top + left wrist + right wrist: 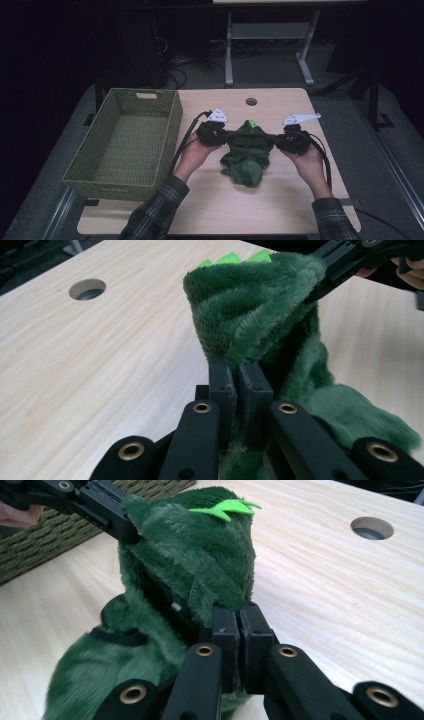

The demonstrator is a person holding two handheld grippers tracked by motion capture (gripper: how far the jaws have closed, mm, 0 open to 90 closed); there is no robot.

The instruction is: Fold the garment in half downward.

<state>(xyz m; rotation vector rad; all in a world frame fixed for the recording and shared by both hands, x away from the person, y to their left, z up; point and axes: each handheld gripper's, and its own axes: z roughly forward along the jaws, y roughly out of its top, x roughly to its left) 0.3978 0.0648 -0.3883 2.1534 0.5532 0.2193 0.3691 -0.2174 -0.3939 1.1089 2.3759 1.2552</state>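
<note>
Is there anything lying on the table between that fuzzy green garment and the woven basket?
Nothing visible does. The fuzzy dark green garment is pinched at both sides by the left gripper and right gripper, and only bare wooden table lies between it and the olive woven basket.

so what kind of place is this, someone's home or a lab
Probably a lab or recording workspace, not a home: a plain wooden table with a cable hole, cables on the floor behind it, a metal desk frame beyond, and dark surroundings.

High view looks down from above; tongs views face inward — close — sharing the green garment [248,150].
</note>
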